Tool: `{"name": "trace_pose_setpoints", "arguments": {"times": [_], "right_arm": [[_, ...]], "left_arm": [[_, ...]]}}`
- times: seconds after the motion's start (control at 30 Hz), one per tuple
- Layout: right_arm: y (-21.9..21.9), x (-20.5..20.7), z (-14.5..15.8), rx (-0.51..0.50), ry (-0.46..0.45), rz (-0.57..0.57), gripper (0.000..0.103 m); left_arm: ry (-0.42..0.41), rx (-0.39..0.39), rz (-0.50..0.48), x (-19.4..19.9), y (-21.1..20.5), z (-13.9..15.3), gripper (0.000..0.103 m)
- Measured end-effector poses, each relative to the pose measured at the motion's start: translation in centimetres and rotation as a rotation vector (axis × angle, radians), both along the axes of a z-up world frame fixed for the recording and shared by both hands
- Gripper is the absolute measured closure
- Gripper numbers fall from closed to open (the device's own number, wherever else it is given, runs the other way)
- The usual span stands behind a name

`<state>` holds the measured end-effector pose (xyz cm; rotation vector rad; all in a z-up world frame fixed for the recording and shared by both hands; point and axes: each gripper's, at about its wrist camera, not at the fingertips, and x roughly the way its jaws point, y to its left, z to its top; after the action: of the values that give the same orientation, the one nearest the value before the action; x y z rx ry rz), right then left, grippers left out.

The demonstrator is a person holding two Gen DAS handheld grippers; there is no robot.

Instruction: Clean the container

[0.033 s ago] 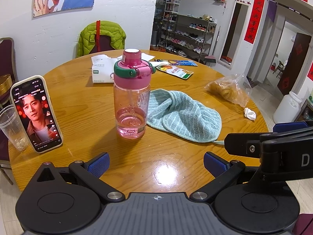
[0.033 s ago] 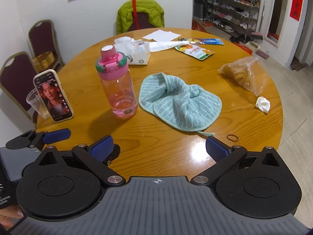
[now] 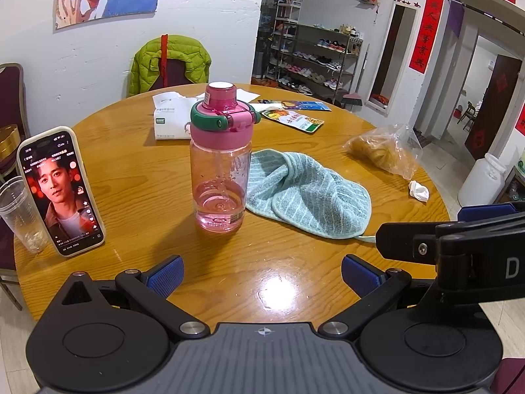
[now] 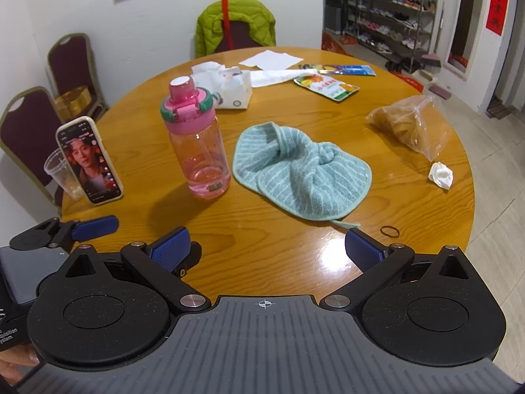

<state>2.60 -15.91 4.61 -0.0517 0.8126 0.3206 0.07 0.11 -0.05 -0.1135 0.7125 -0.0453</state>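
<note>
Left wrist view: the left gripper hangs over the near edge of a round, glossy wooden table, its blue-padded fingers spread wide with nothing between them. Straight ahead, near the table's middle, stands an upright, clear pink plastic water bottle with a pink lid and a green ring around the neck. A little liquid seems to sit at the bottom, though the tinted wall makes this hard to confirm. A crumpled pale-teal striped cloth lies just beside the bottle, on its right, and may touch it. A smartphone with a lit screen leans against a clear plastic cup at the left edge.

Right wrist view: the right gripper is likewise spread wide and empty, low over the near edge, facing the cloth. The bottle stands to the left of the cloth. A small black hair band lies near the right finger.

The bottle looks light, rigid and smooth, so likely slippery and easy to tip; the straight body below the lid offers the safest hold. The cloth is soft and limp, best pinched at a raised fold.
</note>
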Motion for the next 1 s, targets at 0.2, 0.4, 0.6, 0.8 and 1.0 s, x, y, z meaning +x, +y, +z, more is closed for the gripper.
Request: {"name": "trace_pose_setpoints", "arguments": {"times": [0.2, 0.4, 0.6, 0.8, 1.0], "right_arm": [[0.11, -0.09, -0.13, -0.002, -0.01, -0.001, 0.0], [-0.57, 0.1, -0.06, 0.0, -0.007, -0.005, 0.0], [-0.52, -0.24, -0.04, 0.001, -0.005, -0.003, 0.0], [-0.38, 0.07, -0.14, 0.001, 0.0, -0.002, 0.0], [-0.68, -0.22, -0.01, 0.004, 0.002, -0.004, 0.0]], "left_arm": [[-0.007, 0.007, 0.006, 0.0, 0.08, 0.12, 0.001], [-0.004, 0.005, 0.015, -0.09, -0.22, -0.32, 0.001], [-0.005, 0.004, 0.016, -0.32, -0.43, -0.2, 0.001], [0.003, -0.001, 0.013, -0.09, -0.15, 0.01, 0.001], [0.004, -0.001, 0.01, -0.11, -0.23, -0.07, 0.001]]}}
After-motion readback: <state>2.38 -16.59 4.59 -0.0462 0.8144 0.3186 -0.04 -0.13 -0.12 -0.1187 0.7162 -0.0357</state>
